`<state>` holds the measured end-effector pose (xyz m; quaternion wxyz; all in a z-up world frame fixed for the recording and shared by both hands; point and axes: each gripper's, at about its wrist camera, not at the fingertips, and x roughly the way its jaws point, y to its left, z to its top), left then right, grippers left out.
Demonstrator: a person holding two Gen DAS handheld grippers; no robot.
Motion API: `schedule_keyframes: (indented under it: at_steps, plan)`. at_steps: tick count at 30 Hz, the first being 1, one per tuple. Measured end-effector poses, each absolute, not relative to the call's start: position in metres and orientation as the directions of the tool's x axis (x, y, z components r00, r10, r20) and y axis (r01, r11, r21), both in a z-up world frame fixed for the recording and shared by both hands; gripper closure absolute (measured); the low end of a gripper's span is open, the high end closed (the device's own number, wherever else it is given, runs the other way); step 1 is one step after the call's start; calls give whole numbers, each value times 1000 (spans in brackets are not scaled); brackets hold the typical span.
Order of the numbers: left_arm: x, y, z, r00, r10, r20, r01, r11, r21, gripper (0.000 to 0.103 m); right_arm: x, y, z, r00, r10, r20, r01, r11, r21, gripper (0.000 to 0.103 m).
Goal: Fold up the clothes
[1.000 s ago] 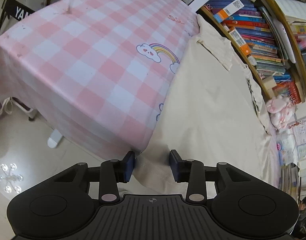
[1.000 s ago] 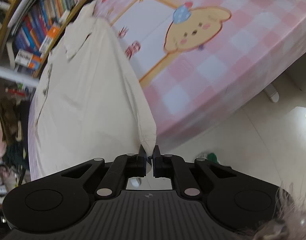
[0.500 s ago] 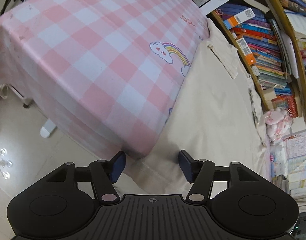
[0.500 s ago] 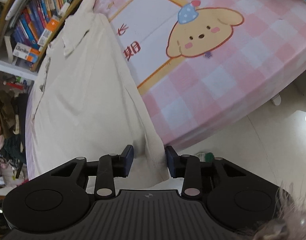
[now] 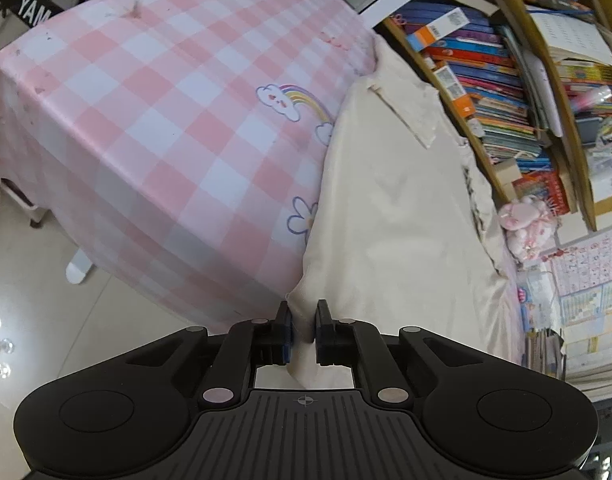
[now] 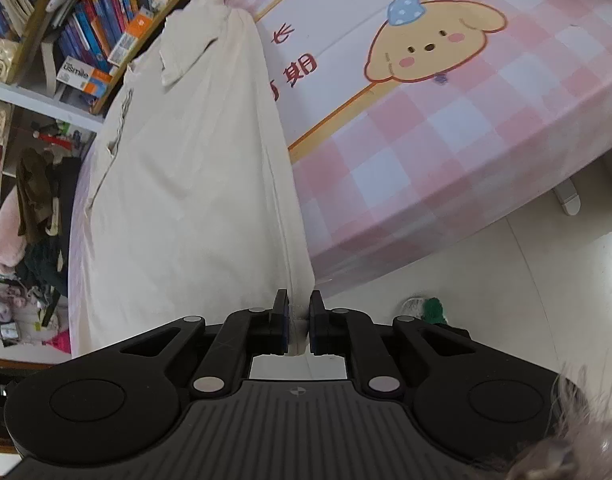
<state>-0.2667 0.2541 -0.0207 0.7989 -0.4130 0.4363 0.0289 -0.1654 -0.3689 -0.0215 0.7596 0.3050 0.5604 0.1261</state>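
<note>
Okay, I am judging the fold as barely begun: the cream garment point(image 5: 393, 216) is lying spread long and flat on the bench point(image 5: 178, 128), its collar end at the far side near the bookshelf point(image 5: 505, 92), and I am seeing no finished fold line anywhere, so all the folds seem to be waiting. What looks done is only the pickup of the near hem. I am holding the left tongs point(image 5: 304, 326) clenched on the garment's near left corner, a tab of cloth passing between the jaws and hanging down past them. I am holding the right tongs point(image 6: 298, 322) clenched on the near right corner, where the side seam is running straight into the jaws. Both gripped corners are sitting at the bench's near edge, over the drop of the pink checked tablecloth point(image 6: 485, 128), with the pale floor point(image 6: 525, 280) showing below. The rest of the garment is stretching away from both tongs toward the shelf, looking fairly smooth, with light creases in the middle. Next I am guessing the hem needs lifting and carrying toward the collar, keeping both corners level so the cloth is not skewing or dragging the tablecloth.
</note>
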Motion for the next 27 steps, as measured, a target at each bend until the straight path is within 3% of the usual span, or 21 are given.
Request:
schedule_keyframes:
  at_steps: [10, 22, 27]
  plan:
    - [-301, 252, -21, 616, -356, -702, -379, 648, -661, 94, -197, -379, -17, 357, 527, -771, 163, 778, 607, 95]
    - [-341, 249, -48, 509, -427, -748, -426, 630, -650, 95, -244, -399, -32, 268, 523, -809, 231, 780, 581, 95]
    - [-330, 259, -25, 616, -444, -650, -368, 568, -737, 95, -244, -399, -22, 280, 556, -783, 234, 751, 618, 95]
